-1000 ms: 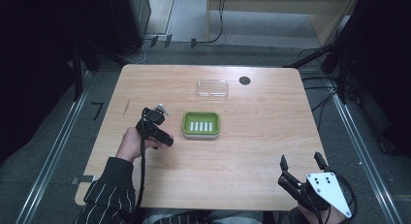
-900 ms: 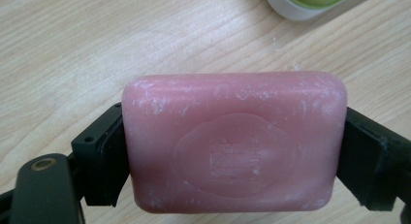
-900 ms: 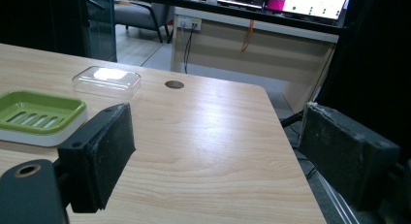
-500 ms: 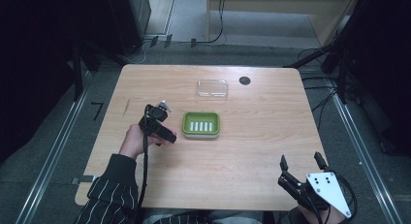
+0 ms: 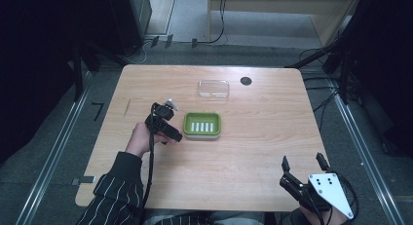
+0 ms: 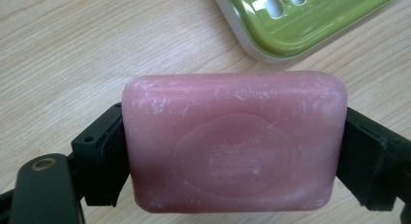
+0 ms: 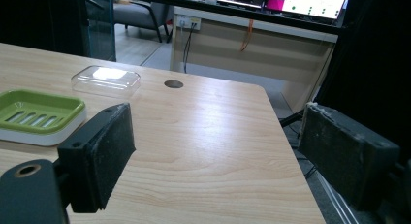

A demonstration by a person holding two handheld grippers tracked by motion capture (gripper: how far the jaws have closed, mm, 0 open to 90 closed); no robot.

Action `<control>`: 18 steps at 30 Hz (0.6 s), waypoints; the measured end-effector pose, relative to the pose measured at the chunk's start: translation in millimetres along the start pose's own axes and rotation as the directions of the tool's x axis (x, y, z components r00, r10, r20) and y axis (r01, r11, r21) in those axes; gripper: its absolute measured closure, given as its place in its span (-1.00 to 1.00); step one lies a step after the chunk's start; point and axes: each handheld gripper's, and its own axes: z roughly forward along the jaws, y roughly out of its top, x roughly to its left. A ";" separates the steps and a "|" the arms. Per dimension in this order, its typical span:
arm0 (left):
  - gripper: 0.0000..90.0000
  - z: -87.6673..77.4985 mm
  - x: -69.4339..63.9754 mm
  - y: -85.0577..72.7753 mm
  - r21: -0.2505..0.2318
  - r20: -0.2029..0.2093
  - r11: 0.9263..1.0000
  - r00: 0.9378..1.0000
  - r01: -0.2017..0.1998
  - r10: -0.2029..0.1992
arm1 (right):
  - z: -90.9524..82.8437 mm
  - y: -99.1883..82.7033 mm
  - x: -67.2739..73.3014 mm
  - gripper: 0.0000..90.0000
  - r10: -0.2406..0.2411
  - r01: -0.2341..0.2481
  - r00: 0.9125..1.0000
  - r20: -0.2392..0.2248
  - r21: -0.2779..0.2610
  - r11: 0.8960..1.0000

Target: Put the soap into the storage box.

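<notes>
Pink soap bar (image 6: 232, 141) clamped in left tool (image 5: 165, 123), just beside green dish (image 5: 202, 124). Carry step, likely; next: lift over rim, lower flat, release. Right tool (image 5: 302, 167) gapes empty.

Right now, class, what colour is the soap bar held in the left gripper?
Pink; the soap bar shows best in the left gripper view.

A light wooden table (image 5: 253, 152) carries a green soap dish (image 5: 202, 125) and a clear lid (image 5: 213, 88)

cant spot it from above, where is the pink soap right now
In the left gripper view, the pink soap is clamped in the left gripper, above the table beside the green soap dish.
</notes>
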 end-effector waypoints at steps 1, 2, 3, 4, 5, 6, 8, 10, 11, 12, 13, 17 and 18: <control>-0.70 0.0 -0.1 0.9 0.002 0.000 1.000 1.000 -0.008 0.008 | -0.2 0.0 0.1 -0.72 0.002 -0.002 1.000 0.000 0.001 1.000; -0.70 0.1 -0.8 1.6 0.001 -0.002 1.000 1.000 -0.010 0.010 | -0.4 -0.1 0.1 -0.72 0.001 -0.001 1.000 0.000 0.002 1.000; -0.70 0.2 -1.9 3.2 -0.004 0.002 1.000 1.000 -0.007 0.007 | -0.4 -0.1 0.1 -0.72 -0.001 0.001 1.000 0.001 0.000 1.000; -0.70 0.2 -1.9 3.2 -0.004 0.002 1.000 1.000 -0.007 0.007 | -0.5 -0.1 0.3 -0.72 -0.001 0.001 1.000 0.001 0.000 1.000; -0.70 0.3 -2.3 4.1 -0.002 0.000 1.000 1.000 -0.013 0.013 | -0.5 -0.1 0.3 -0.72 -0.001 0.001 1.000 0.001 0.000 1.000; -0.70 0.2 -3.1 5.6 -0.004 0.007 1.000 1.000 -0.016 0.016 | -0.9 -0.2 0.3 -0.72 -0.004 0.004 1.000 0.000 0.002 1.000; -0.70 0.2 -3.7 6.5 -0.004 0.006 1.000 1.000 -0.018 0.018 | -1.1 -0.3 0.2 -0.72 -0.005 0.005 1.000 0.001 0.003 1.000; -0.70 0.2 -4.7 7.9 -0.010 0.008 1.000 1.000 -0.017 0.017 | -1.4 -0.4 -0.2 -0.72 -0.004 0.004 1.000 0.003 0.004 1.000; -0.70 0.1 -5.2 9.7 -0.013 0.007 1.000 1.000 -0.017 0.017 | -1.7 -0.4 -0.4 -0.72 -0.005 0.004 1.000 0.004 0.004 1.000; -0.70 0.1 -5.2 9.7 -0.013 0.007 1.000 1.000 -0.017 0.017 | -2.0 -0.5 -0.4 -0.72 -0.004 0.004 1.000 0.005 0.005 1.000; -0.70 0.0 -5.0 10.8 -0.011 0.008 1.000 1.000 -0.024 0.024 | -2.1 -0.5 -0.6 -0.72 -0.004 0.003 1.000 0.005 0.005 1.000; -0.70 -0.1 -6.5 15.3 -0.023 0.012 0.999 1.000 -0.024 0.024 | -2.4 -0.7 -0.9 -0.72 -0.003 0.003 1.000 0.006 0.005 1.000; -0.70 0.2 -7.2 16.3 -0.029 0.015 0.999 1.000 -0.020 0.021 | -2.4 -0.7 -0.9 -0.72 -0.003 0.003 1.000 0.006 0.005 1.000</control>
